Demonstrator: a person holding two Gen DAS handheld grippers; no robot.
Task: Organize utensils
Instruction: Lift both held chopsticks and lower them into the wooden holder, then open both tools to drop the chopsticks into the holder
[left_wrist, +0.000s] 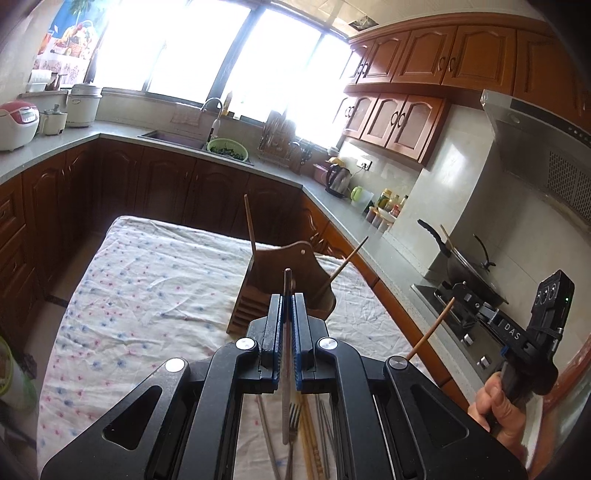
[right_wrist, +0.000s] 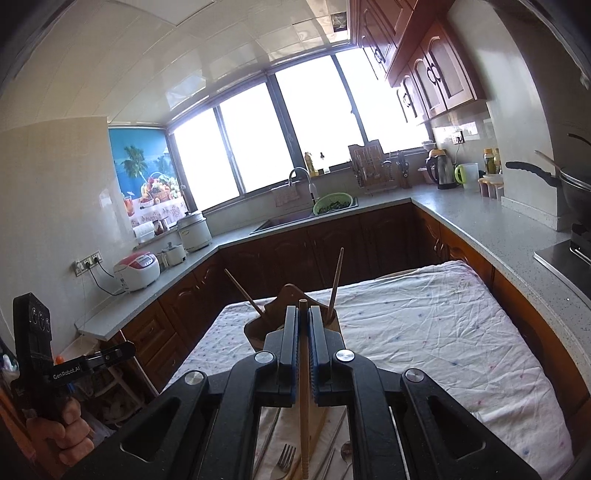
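Utensils (left_wrist: 295, 424) lie loose on the cloth-covered counter (left_wrist: 147, 295) beneath both tools: a fork (right_wrist: 285, 456), metal chopsticks and wooden ones. The left gripper (left_wrist: 287, 299) has its fingers pinched narrow on a thin flat utensil (left_wrist: 285, 369), while the right gripper (right_wrist: 303, 314) clamps a wooden chopstick (right_wrist: 303, 387). Just beyond the fingertips stands a wooden holder (left_wrist: 291, 273) with two chopsticks leaning outward, bare cloth around it to the counter's far edge. Only the left view shows the right hand (left_wrist: 491, 402) near the stove (left_wrist: 465, 325); only the right view shows the left hand (right_wrist: 55, 428). Cabinets and windows lie beyond.
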